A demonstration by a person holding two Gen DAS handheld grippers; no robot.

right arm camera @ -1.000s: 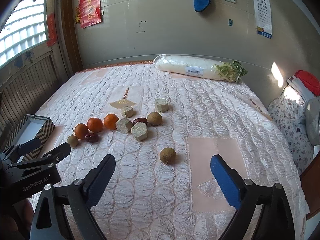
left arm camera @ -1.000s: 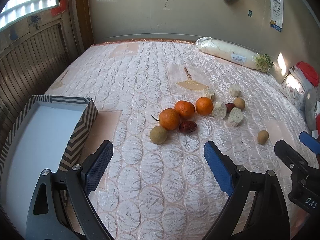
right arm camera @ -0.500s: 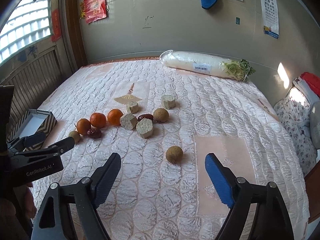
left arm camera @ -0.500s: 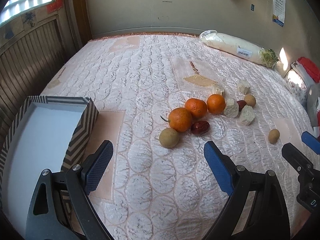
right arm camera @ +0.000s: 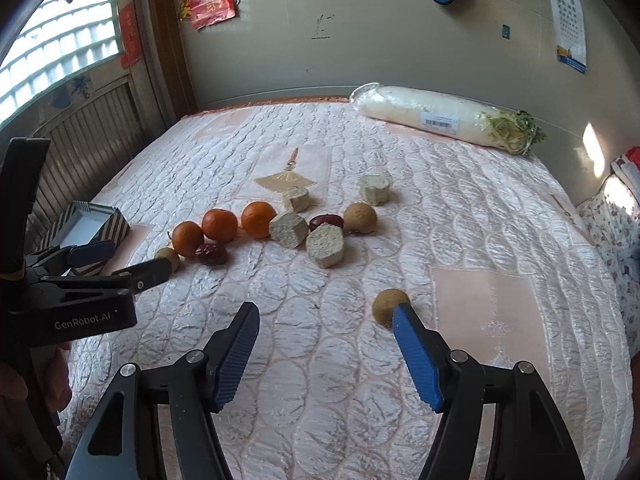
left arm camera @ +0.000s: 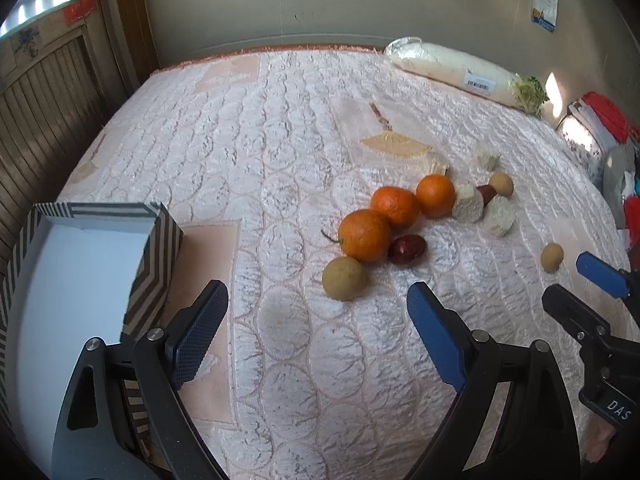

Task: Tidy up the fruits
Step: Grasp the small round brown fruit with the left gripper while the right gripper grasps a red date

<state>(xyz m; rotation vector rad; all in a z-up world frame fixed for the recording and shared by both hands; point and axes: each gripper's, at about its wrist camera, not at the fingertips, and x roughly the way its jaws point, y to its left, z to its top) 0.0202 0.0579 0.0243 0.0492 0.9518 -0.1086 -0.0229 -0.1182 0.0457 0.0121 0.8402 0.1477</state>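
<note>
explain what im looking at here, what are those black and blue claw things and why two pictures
The claws are two hand-held grippers, one in each of a person's hands. Each carries a wide-angle camera looking forward along its fingers, hence two pictures of one moment. One picture is from the left gripper, the other from the right gripper. Both are open and hold nothing.

They hang over a quilted bed. On it lie three oranges, two dark red dates, three round tan fruits, some pale cut chunks and, by the wall, a wrapped white radish. One tan fruit sits apart, just ahead of the right gripper. A striped box stands open on the left, probably meant for the fruit.
</note>
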